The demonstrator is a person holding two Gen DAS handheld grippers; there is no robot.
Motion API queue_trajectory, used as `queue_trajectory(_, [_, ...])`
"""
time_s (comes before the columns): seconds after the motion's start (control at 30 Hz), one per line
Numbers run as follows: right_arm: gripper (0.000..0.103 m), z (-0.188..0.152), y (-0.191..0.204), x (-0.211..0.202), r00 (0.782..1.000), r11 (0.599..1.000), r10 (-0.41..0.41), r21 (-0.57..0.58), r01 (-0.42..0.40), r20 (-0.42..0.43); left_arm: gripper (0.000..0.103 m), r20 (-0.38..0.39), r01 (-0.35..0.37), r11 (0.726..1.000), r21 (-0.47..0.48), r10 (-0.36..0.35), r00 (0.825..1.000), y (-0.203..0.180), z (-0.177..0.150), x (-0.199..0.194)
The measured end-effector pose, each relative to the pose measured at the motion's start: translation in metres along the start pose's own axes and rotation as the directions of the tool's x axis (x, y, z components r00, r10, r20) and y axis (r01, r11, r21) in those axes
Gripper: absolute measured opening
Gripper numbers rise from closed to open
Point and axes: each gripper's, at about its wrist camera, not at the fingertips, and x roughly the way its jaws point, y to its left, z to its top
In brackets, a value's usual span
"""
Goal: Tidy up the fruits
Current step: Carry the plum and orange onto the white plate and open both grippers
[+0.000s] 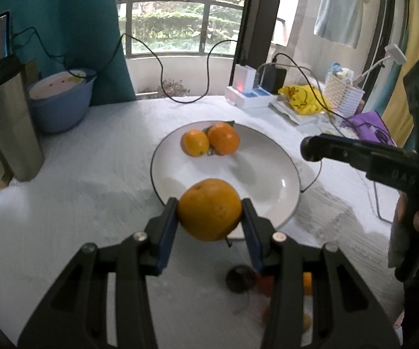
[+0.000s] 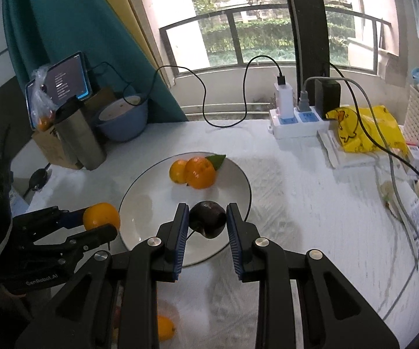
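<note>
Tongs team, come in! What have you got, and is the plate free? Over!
Left tongs shut on orange. Right tongs shut on dark fruit. Both by plate; two oranges at its far side.

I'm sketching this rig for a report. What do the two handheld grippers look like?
Both are matte black linkage frames with silver round pivot pins. Each has two flat fingers faced with ribbed blue pads. The left gripper bears white "GenRobot.AI" lettering on its side in the right wrist view. The right gripper matches in build, and a green light glows on its body.
</note>
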Motion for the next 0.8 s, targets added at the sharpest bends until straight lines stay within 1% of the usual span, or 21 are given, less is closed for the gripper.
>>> queue_trajectory(0.3, [0.029,0.015,-0.009,0.031,1.0,1.0,0.003,0.004,-0.003,-0.013,0.044,0.008,-0.017,1.0,0.008,0.017,1.0,0.012,0.02,0.032])
queue_trajectory(0.5, [0.029,0.022,-0.013,0.054,0.999,1.0,-0.001,-0.007,0.001,-0.04,0.044,0.0,-0.019,1.0,0.002,0.019,1.0,0.022,0.031,0.054])
queue_trajectory(0.67, [0.029,0.022,-0.011,0.072,0.998,1.0,-0.007,-0.028,0.005,-0.058,0.044,-0.02,-0.019,1.0,0.011,0.02,1.0,0.024,0.036,0.068])
queue_trajectory(0.8, [0.029,0.02,-0.009,0.085,0.997,0.999,-0.02,-0.042,0.017,-0.079,0.044,-0.03,-0.012,1.0,-0.001,0.012,0.999,0.028,0.036,0.075])
